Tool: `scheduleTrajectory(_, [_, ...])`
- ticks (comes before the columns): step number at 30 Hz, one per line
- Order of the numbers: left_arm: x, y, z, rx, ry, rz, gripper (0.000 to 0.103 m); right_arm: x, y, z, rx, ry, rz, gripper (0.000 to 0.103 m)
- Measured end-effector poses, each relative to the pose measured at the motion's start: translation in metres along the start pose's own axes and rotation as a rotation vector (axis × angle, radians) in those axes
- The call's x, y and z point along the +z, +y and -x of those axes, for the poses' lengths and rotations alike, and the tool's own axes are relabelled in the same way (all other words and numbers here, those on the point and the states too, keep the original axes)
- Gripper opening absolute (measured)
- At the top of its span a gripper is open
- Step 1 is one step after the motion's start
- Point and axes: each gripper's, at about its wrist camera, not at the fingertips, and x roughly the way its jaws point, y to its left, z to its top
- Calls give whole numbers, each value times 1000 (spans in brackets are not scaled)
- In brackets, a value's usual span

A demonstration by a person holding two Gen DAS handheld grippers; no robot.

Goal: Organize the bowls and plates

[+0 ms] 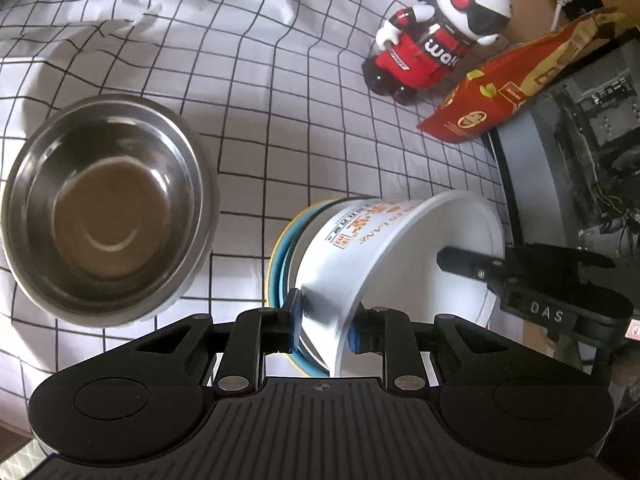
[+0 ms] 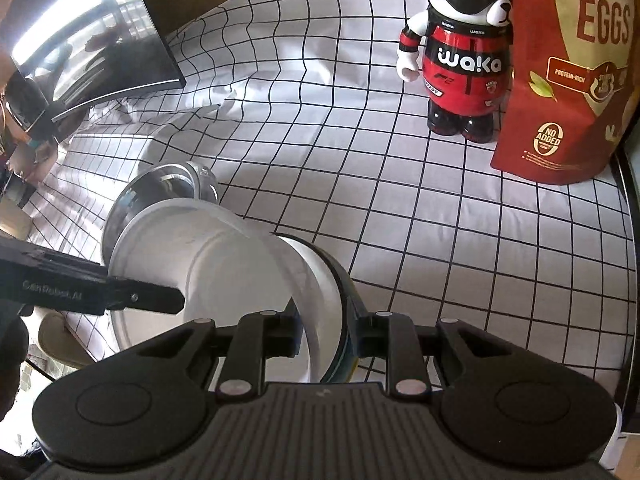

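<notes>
Grid cloth (image 1: 280, 100) covers the bench, wrinkled toward the far left corner.

Monitor (image 2: 100, 52) leans at the far left edge in the right wrist view. PC case (image 1: 580, 152) sits along the right edge in the left wrist view.

Steel bowl (image 1: 108, 208) upright on the cloth, left side, apart from the other dishes. Right wrist view shows it (image 2: 168, 188) just behind the white bowl.

White bowl (image 1: 400, 264) with orange print is tipped on its side, mouth toward the right gripper, near the front edge. Its base sits nested against a blue-and-yellow plate (image 1: 280, 264), also on edge. In the right wrist view the white bowl (image 2: 224, 268) opens left and the plate (image 2: 344, 308) is on its right.

Red egg bag (image 2: 568, 72) stands at the far right, panda figure (image 2: 464, 52) just left of it, touching or nearly so.

Left gripper (image 1: 326, 330): fingers pinching the white bowl's wall, blue pad (image 1: 294, 320) outside, other finger on the inside.

Right gripper (image 2: 326, 338): fingers clamped across the plate rim together with the white bowl's base. Its finger (image 1: 472, 264) shows in the left wrist view against the bowl's mouth.
</notes>
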Motion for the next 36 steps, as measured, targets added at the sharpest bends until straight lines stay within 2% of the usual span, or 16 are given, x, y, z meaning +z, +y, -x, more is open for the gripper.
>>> scheduleTrajectory(4, [2, 0, -1, -60, 15, 47, 25, 2, -1, 1, 3, -10, 9, 23])
scheduleTrajectory(7, [7, -2, 1, -15, -2, 39, 25, 3, -3, 1, 5, -12, 11, 23])
scheduleTrajectory(9, [12, 2, -4, 30, -3, 70, 24, 2, -7, -3, 7, -2, -1, 23])
scheduleTrajectory(12, [17, 11, -14, 38, 11, 135, 24, 1, -10, -8, 5, 9, -11, 23])
scheduleTrajectory(16, [18, 5, -16, 73, 0, 92, 24, -1, -14, -11, -6, 10, -18, 23])
scheduleTrajectory(18, [17, -2, -16, 119, -6, 40, 24, -2, -17, -12, -5, 9, -26, 23])
scheduleTrajectory(20, [16, -4, -16, 118, 4, 6, 24, -4, -20, -15, -12, 9, -32, 23])
scheduleTrajectory(24, [12, 0, -20, 112, 5, -22, 34, -14, -22, -27, -34, 26, -39, 34])
scheduleTrajectory(27, [9, 9, -28, 110, 23, -4, 36, -22, -26, -40, 2, 60, -78, 40])
scheduleTrajectory(30, [7, 16, -37, 93, 35, 31, 38, -29, -32, -51, 55, 88, -145, 40])
scheduleTrajectory(33, [6, 20, -43, 59, 36, 59, 33, -34, -40, -60, 141, 105, -227, 40])
scheduleTrajectory(36, [7, 22, -49, 43, 31, 99, 33, -38, -41, -68, 198, 119, -276, 42])
